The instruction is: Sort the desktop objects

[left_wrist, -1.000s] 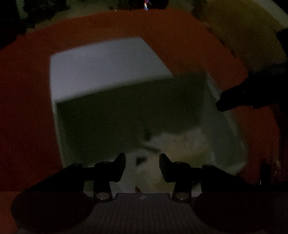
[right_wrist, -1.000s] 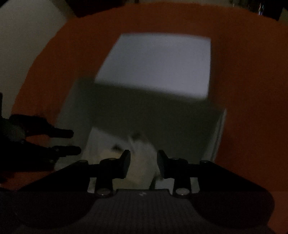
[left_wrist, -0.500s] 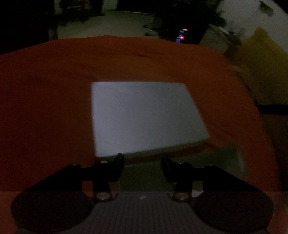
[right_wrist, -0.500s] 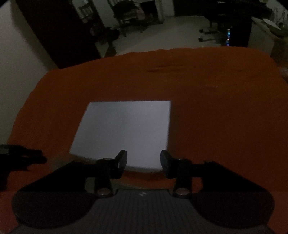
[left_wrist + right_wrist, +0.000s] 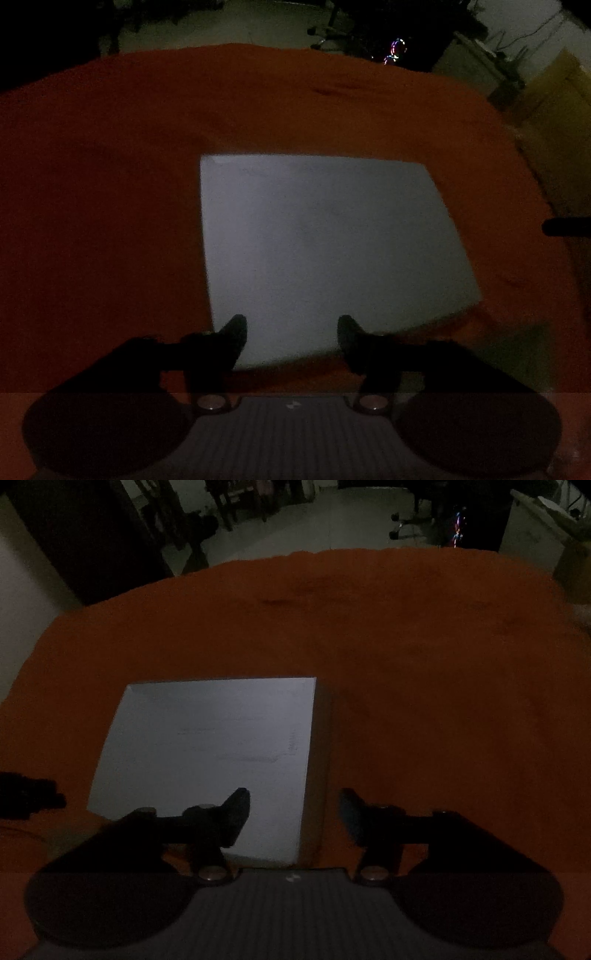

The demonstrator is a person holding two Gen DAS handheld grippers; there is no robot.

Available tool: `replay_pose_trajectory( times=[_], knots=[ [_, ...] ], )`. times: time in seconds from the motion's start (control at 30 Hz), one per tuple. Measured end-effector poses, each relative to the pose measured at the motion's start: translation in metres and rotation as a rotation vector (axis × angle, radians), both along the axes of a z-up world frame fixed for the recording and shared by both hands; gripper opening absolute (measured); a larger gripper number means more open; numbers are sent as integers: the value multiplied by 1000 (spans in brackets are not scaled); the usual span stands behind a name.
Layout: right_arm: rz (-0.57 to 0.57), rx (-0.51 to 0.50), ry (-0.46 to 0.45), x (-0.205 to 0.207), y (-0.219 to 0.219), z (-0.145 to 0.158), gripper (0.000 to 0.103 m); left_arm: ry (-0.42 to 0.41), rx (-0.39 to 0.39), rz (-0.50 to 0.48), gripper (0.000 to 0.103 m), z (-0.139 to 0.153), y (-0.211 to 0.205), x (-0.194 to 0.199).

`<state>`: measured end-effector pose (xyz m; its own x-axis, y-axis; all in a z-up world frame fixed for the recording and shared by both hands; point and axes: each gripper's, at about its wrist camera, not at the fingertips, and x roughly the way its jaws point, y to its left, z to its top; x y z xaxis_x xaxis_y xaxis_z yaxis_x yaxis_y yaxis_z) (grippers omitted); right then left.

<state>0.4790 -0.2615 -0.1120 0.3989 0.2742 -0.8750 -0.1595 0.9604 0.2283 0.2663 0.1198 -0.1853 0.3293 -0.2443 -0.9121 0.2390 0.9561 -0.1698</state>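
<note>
The scene is dim. A flat white box lid (image 5: 325, 251) lies on the orange tablecloth (image 5: 110, 203). My left gripper (image 5: 291, 339) hovers over the lid's near edge, its jaws opening with nothing between them. In the right wrist view the same lid (image 5: 207, 746) sits left of centre. My right gripper (image 5: 295, 812) hangs over the lid's near right corner, jaws opening and not gripping anything. The left gripper's dark tip (image 5: 29, 799) shows at the left edge there, and the right gripper's tip (image 5: 565, 227) shows at the right edge of the left wrist view.
The orange cloth (image 5: 443, 701) covers the whole table out to its far edge. Beyond it are a pale floor, chair legs (image 5: 406, 517) and small coloured lights (image 5: 395, 50). A yellowish object (image 5: 554, 110) stands off the table's right side.
Both grippers moved away from the open white box with things inside it and now hang over the flat lid farther along the table. Both pairs of jaws have widened.
</note>
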Motion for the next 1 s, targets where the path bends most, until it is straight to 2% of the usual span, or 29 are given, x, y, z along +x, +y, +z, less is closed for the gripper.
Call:
replay_pose_trajectory(
  times=[0.03, 0.1, 0.17, 0.4, 0.87, 1.0],
  knots=[
    [1, -3, 4, 5, 1, -6, 67, -6, 9, 4, 51, -4, 1, 6],
    [0, -3, 5, 14, -1, -16, 80, -4, 5, 22, 53, -12, 4, 17],
    [-9, -5, 7, 21, -1, -28, 87, 3, -13, 47, 55, -19, 9, 26],
    [-11, -16, 50, 40, 0, -56, 89, 27, 10, 45, 55, -48, 15, 47],
    [36, 15, 113, 65, 11, -95, 92, 56, 11, 3, 56, -74, 24, 62],
    [44, 20, 123, 70, 13, -102, 92, 54, -11, 7, 65, -76, 27, 61]
  ],
)
